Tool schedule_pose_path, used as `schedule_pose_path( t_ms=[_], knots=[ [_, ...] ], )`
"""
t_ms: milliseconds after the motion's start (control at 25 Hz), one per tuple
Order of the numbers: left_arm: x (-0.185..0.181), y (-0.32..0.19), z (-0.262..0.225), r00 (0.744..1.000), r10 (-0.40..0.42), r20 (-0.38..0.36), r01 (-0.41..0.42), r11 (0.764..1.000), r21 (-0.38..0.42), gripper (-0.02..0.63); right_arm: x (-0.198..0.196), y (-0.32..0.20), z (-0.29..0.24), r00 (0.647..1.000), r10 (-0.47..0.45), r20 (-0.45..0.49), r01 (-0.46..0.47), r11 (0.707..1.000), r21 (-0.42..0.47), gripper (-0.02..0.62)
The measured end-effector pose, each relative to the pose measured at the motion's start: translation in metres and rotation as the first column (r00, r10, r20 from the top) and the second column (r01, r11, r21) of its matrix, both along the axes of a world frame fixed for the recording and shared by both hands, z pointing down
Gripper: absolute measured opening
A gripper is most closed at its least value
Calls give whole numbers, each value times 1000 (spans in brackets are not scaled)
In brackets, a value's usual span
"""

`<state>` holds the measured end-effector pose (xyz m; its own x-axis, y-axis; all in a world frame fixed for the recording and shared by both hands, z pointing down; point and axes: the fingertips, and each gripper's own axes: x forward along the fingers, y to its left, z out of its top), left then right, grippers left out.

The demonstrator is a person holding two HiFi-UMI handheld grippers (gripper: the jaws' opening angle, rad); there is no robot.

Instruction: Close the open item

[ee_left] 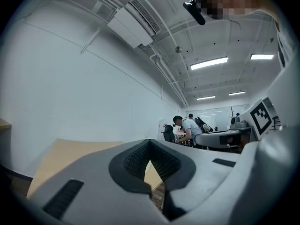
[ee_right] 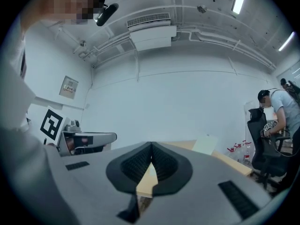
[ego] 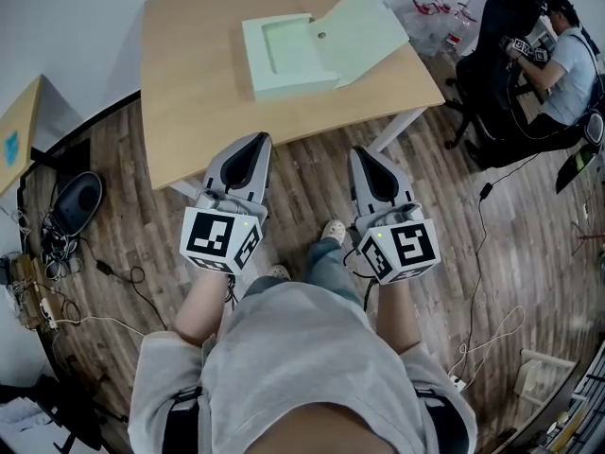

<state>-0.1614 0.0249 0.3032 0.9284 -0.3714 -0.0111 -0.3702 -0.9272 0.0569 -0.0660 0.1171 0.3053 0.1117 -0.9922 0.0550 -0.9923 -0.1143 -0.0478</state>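
Observation:
A pale green box point(ego: 284, 57) lies open on the wooden table point(ego: 189, 93), its lid point(ego: 364, 31) folded out flat to the right. Both grippers are held low over the floor, short of the table's near edge and well away from the box. My left gripper point(ego: 253, 143) is shut with nothing in it, its tips touching in the left gripper view point(ee_left: 150, 142). My right gripper point(ego: 367, 154) is likewise shut and empty, its jaws meeting at the tip point(ee_right: 151, 146). In the right gripper view the raised lid point(ee_right: 205, 145) shows as a pale patch beyond the table top.
A person point(ego: 567, 60) sits in a black chair at the far right. Cables point(ego: 492, 282) trail over the wooden floor. A second table corner point(ego: 19, 126) and a dark round device point(ego: 76, 201) lie at the left. The holder's feet point(ego: 333, 231) stand between the grippers.

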Motion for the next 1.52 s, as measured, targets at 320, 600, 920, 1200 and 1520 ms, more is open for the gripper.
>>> schedule_pose_path(
  t_ms=[320,600,920,1200,1520],
  knots=[
    [52,-25,-3,999,-43,-5,43,999,6,9,55,-29,-2,999,-40,2,40,999,2,9],
    [98,-45,-3,997,-79,-4,79,997,10,9,106,-56,-4,997,-78,-6,78,997,0,9],
    [146,-54,-4,992,-127,-3,127,992,13,9,154,-72,-4,991,-134,-8,134,991,-2,9],
    [182,-54,-3,985,-174,-3,174,985,11,9,194,-77,-2,983,-182,-4,182,983,-6,9],
    [210,-46,0,975,-220,4,220,975,10,9,224,-79,2,972,-233,10,233,972,-1,9]
  ],
)
